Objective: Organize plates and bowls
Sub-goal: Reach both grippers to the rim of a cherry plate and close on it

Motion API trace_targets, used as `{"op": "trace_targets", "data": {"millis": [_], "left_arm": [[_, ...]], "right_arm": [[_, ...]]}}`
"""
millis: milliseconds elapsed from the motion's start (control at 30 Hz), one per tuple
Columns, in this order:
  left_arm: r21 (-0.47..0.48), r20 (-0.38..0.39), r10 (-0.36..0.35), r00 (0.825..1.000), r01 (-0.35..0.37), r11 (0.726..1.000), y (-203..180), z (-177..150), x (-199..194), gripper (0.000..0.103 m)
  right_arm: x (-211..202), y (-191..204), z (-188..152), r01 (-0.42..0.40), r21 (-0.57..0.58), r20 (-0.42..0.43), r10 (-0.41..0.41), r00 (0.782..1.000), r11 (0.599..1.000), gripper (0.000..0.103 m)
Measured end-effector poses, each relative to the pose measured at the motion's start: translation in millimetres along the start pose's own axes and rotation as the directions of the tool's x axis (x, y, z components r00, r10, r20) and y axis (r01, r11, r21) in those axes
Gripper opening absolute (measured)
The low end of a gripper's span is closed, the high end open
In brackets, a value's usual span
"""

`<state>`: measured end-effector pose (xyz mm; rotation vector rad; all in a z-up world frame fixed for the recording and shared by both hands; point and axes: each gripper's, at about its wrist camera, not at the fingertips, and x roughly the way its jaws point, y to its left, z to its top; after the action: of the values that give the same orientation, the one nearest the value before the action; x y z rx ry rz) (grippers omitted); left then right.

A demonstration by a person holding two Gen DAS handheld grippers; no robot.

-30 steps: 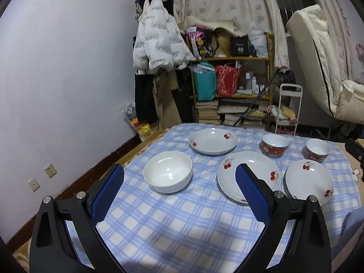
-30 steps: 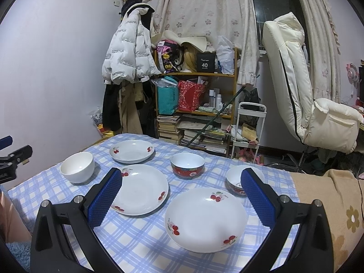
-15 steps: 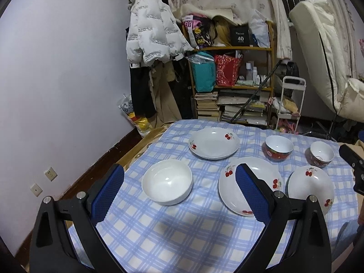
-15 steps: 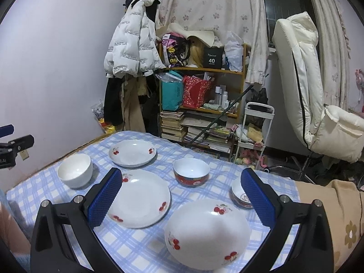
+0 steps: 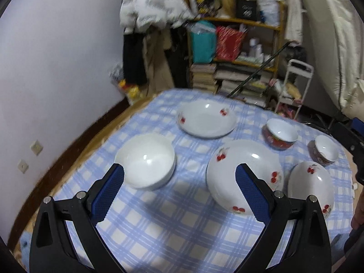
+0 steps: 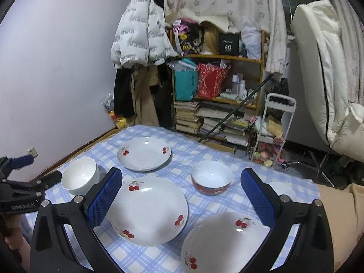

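Note:
On the blue checked table (image 5: 173, 227) stand a plain white bowl (image 5: 145, 159), a far cherry plate (image 5: 206, 120), a middle cherry plate (image 5: 227, 177), a right cherry plate (image 5: 304, 186), a red bowl (image 5: 281, 136) and a small bowl (image 5: 324, 151). My left gripper (image 5: 179, 173) hovers open above the near table, between the white bowl and the middle plate. My right gripper (image 6: 182, 177) is open and empty above the middle plate (image 6: 147, 209), with the near plate (image 6: 225, 241) below and the red bowl (image 6: 211, 180) ahead. Its right finger partly hides the small bowl (image 6: 282, 188).
Beyond the table stand a cluttered shelf (image 6: 218, 86) of books and bags, a hanging white jacket (image 6: 138, 29), a small white trolley (image 6: 273, 127) and a cream chair (image 6: 323, 72). The wall (image 5: 56, 68) runs along the table's left side.
Both grippers have come lower and closer to the dishes, tilting down toward the table. The dishes have not moved, and both grippers stay open.

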<state>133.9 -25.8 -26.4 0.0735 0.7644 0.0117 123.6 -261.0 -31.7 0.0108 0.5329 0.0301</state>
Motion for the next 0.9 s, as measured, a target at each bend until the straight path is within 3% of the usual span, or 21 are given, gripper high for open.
{"op": "trace_targets", "data": {"millis": [133,333,767,900], "left_arm": [[-0.036,-0.060,-0.023,0.998,0.021,0.999,4,-7,21,0.097],[-0.007,-0.104,-0.049,0.993,0.048,0.999,-7,-14,43,0.097],[-0.043,-0.232,-0.155,0.960,0.149,0.988,-19,-22,85,0.097],[-0.037,-0.252,-0.158,0.955,0.154,0.987,-23,-23,94,0.097]], "right_arm": [[16,-1,-3,-0.003,0.003,-0.031,0.003,1.000,1.000,0.103],[43,-5,-13,0.005,0.002,-0.074,-0.004,0.997,1.000,0.103],[96,-6,-36,-0.018,0.003,-0.165,0.019,0.986,1.000,0.103],[109,-9,-42,-0.021,0.011,-0.185,0.023,0.982,1.000,0.103]]}}
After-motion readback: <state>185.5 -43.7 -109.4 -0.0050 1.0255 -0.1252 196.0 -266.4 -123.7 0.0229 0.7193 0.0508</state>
